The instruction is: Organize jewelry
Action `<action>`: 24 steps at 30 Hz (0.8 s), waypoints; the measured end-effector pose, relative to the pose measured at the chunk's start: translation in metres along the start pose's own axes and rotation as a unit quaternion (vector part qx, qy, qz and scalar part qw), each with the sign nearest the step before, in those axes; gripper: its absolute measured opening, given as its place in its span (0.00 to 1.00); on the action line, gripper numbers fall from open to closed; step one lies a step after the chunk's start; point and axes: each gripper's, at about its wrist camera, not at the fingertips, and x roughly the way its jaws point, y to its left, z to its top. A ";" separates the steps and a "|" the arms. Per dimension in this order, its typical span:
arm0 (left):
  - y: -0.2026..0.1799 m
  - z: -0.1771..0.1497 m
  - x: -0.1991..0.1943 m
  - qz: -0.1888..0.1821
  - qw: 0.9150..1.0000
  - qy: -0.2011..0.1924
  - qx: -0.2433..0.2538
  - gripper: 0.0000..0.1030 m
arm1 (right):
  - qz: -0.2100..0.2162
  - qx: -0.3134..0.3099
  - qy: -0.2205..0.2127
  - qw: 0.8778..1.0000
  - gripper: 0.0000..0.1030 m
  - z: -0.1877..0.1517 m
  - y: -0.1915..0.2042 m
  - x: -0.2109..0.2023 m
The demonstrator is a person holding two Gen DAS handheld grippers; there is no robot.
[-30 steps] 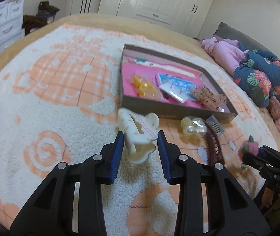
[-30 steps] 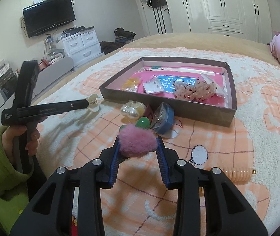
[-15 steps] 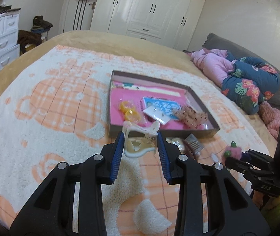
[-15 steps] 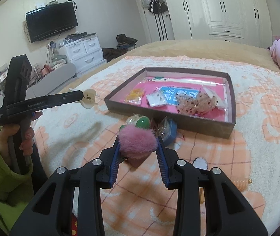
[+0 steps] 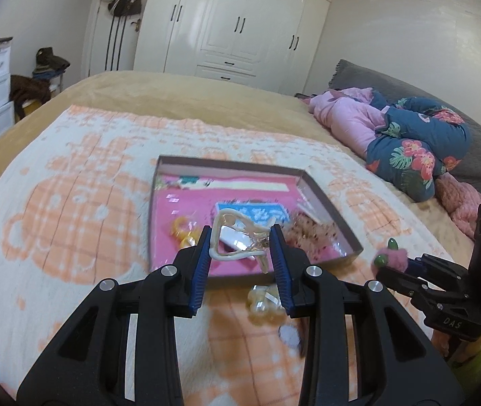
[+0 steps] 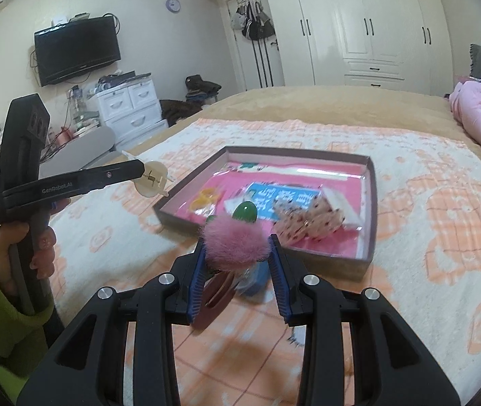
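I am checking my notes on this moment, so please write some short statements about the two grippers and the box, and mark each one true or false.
1. The left gripper holds a cream hair claw clip. True.
2. The right gripper is empty. False: it is shut on a pink fluffy hair accessory with green beads.
3. The box has a pink bottom and already holds several items. True.
4. The box stands on a wooden desk. False: it lies on an orange and white blanket on a bed.
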 end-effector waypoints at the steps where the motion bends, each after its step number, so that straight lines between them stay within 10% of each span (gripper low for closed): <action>1: -0.001 0.003 0.003 -0.001 1.000 -0.001 0.003 0.25 | -0.004 0.000 -0.003 1.000 0.32 0.002 -0.002 0.000; 24: -0.024 0.039 0.090 -0.027 0.999 0.020 0.014 0.25 | -0.098 0.035 -0.021 0.994 0.32 0.033 -0.064 0.031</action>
